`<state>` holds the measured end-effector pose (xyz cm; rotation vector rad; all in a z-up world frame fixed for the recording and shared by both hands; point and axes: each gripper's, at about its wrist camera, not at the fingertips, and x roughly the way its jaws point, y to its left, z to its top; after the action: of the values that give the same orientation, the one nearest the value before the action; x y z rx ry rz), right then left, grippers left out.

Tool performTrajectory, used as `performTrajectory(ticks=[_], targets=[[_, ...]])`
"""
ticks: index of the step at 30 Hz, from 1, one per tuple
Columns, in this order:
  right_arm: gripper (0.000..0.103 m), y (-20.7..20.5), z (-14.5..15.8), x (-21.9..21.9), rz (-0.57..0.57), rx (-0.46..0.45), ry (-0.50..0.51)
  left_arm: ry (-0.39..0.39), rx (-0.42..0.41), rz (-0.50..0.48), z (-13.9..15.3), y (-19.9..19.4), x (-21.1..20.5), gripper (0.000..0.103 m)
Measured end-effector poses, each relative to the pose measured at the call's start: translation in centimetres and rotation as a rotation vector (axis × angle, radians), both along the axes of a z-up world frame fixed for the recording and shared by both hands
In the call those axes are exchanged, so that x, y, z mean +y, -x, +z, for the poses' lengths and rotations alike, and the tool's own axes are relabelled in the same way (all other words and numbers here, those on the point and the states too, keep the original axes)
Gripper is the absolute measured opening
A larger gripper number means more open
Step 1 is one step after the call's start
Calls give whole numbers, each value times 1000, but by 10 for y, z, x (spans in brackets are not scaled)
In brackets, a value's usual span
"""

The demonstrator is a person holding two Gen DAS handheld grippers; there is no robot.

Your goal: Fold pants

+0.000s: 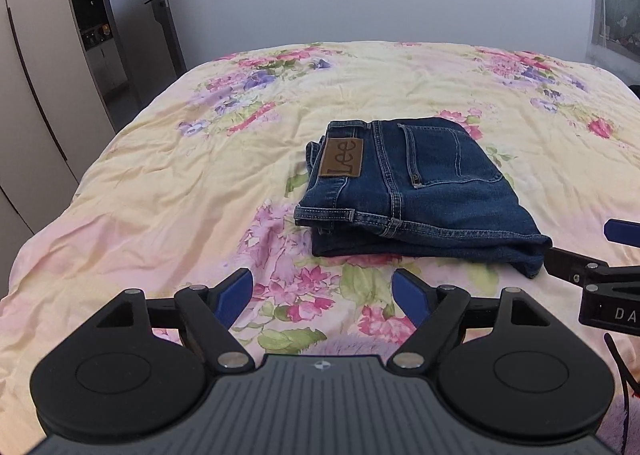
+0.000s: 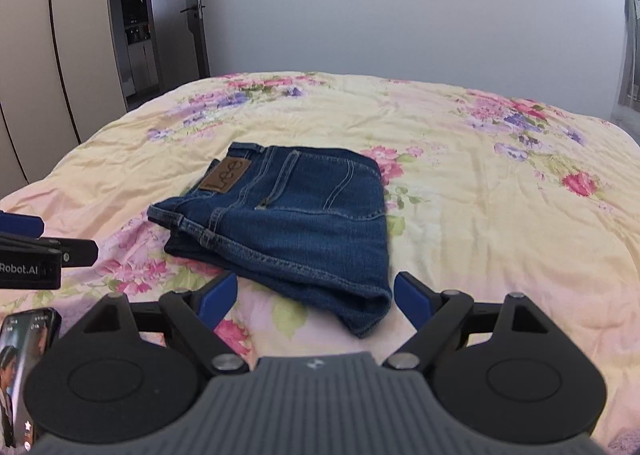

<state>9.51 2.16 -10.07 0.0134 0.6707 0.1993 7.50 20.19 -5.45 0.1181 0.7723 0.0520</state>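
Dark blue jeans (image 1: 420, 191) lie folded into a compact stack on the floral bed cover, back pocket and brown leather label (image 1: 341, 158) facing up. My left gripper (image 1: 322, 293) stands open just short of the stack's near edge, nothing between its blue pads. The right gripper (image 1: 600, 251) shows at the right edge of that view, beside the stack's near right corner. In the right wrist view the jeans (image 2: 296, 215) sit ahead, and my right gripper (image 2: 316, 301) is open, its wide jaws flanking the near corner fold without pressing it. The left gripper (image 2: 44, 239) enters from the left.
The bed cover (image 1: 168, 191) is yellow and pink with flower prints, slightly wrinkled. A phone (image 2: 24, 371) with a lit screen lies at the near left. Wardrobe doors (image 1: 28, 67) and an open doorway (image 1: 100, 27) stand beyond the bed's left side; a grey wall is behind.
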Motion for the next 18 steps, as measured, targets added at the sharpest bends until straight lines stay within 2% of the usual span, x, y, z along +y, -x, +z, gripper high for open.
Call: performTrajectory(ticks=[5, 18], targets=[[82, -3, -6, 0, -9, 25, -10, -12, -4, -7, 2, -2, -4, 93], [82, 5, 12, -5, -17, -25, -22, 4, -15, -13, 9, 3, -15, 93]])
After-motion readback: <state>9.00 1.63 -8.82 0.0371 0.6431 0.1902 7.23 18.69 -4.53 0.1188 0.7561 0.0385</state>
